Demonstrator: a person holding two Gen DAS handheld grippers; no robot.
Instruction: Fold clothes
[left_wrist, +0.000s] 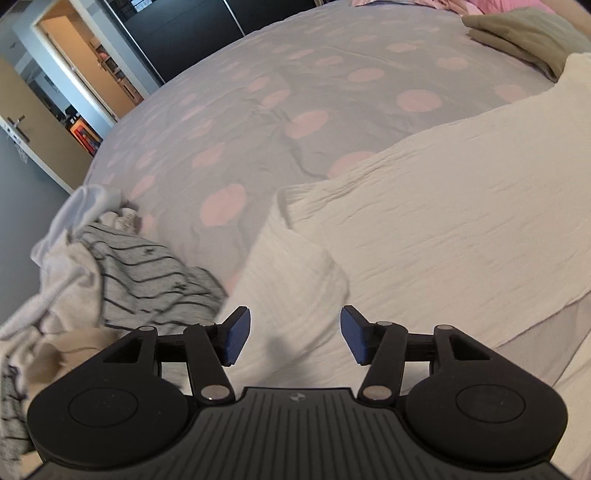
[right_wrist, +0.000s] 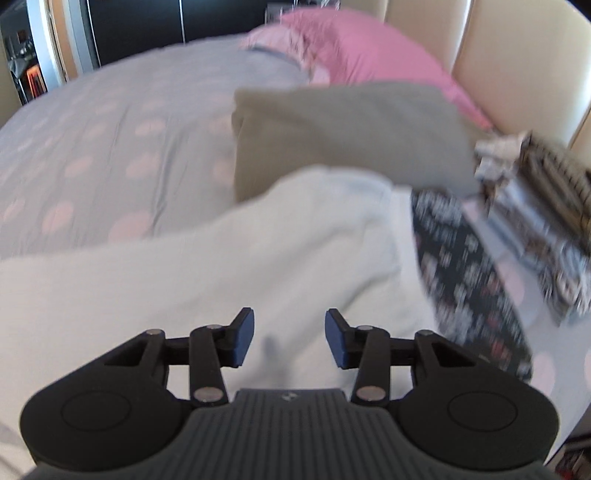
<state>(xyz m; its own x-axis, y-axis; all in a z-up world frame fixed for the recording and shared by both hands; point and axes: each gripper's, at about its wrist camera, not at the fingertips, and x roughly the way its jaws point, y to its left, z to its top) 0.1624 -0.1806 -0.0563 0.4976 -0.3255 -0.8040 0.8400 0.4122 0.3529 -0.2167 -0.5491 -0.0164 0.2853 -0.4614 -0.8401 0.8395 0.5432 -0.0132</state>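
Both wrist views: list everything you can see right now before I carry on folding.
cream garment: one, off-white, spread on the bed under both grippers
olive garment: one, folded, beyond the cream one
striped clothes pile: one heap, white and grey, at the bed edge on the left
patterned clothes: dark print, right of the cream garment
pillow: pink, by the headboard
bedcover: grey with pink dots
left gripper: open, empty
right gripper: open, empty

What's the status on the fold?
Left gripper open, empty. Right gripper open, empty. White garment flat on bed, sleeve folded in. Nothing blocking.
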